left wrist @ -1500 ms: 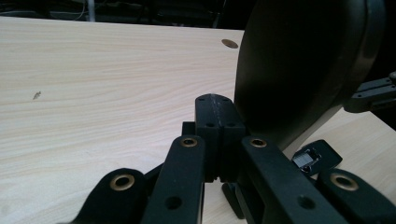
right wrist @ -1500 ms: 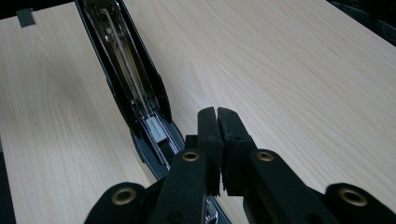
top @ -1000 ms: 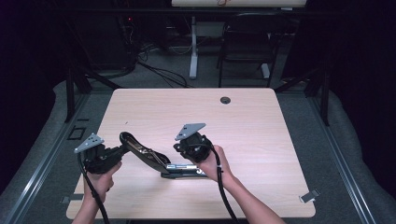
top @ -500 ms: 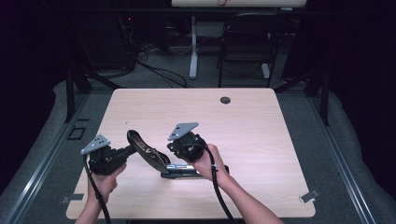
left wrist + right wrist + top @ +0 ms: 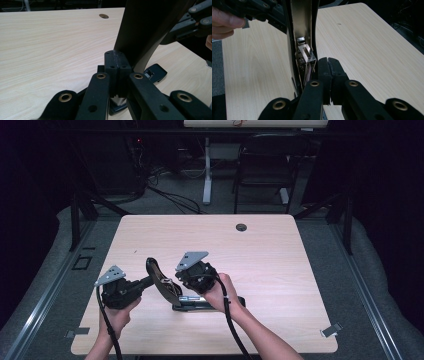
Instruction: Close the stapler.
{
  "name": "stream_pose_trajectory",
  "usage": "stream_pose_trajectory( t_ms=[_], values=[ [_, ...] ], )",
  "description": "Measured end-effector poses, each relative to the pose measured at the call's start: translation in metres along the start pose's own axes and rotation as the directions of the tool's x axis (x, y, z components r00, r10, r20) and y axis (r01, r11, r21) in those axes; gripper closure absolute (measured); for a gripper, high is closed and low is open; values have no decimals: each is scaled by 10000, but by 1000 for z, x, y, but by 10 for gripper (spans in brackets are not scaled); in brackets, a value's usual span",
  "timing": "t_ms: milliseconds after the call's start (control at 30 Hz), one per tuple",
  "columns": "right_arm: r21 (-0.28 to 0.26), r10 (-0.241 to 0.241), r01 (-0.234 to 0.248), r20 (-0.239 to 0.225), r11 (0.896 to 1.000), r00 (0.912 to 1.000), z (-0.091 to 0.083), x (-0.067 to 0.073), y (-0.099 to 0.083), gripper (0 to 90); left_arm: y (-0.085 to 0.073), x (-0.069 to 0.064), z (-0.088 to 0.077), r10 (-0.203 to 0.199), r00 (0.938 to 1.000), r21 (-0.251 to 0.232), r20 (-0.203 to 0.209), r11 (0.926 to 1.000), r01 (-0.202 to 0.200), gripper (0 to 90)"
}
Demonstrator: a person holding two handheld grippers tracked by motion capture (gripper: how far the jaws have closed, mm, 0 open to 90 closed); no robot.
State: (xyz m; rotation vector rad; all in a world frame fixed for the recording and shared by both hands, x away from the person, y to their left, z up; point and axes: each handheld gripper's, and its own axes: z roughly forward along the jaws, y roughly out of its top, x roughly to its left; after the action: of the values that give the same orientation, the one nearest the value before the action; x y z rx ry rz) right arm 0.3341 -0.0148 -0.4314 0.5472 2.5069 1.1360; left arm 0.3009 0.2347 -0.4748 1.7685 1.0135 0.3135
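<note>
Stapler (image 5: 172,292) lies swung open on the wooden table (image 5: 280,260), base flat and lid raised, between your two grippers. Your left gripper (image 5: 145,282) has its jaws pressed together against the lid's back. Your right gripper (image 5: 181,279) is likewise pressed together beside the metal staple channel (image 5: 305,56). No readable writing anywhere.

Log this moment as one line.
stapler: swung open on table | left gripper: shut | right gripper: shut beside it
</note>
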Motion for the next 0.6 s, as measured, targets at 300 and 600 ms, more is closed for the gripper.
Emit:
stream_pose_trajectory(
  t_ms=[300, 600],
  values=[
    [-168, -150, 149, -30, 9997, 9999, -5, -1, 6, 900, 0, -2, 3, 109, 9999, 237, 122, 9997, -112, 895],
    [-294, -248, 245, -81, 9993, 9997, -7, -1, 12, 899, -1, -8, 8, 328, 9991, 372, 279, 9987, -338, 890]
  ],
)
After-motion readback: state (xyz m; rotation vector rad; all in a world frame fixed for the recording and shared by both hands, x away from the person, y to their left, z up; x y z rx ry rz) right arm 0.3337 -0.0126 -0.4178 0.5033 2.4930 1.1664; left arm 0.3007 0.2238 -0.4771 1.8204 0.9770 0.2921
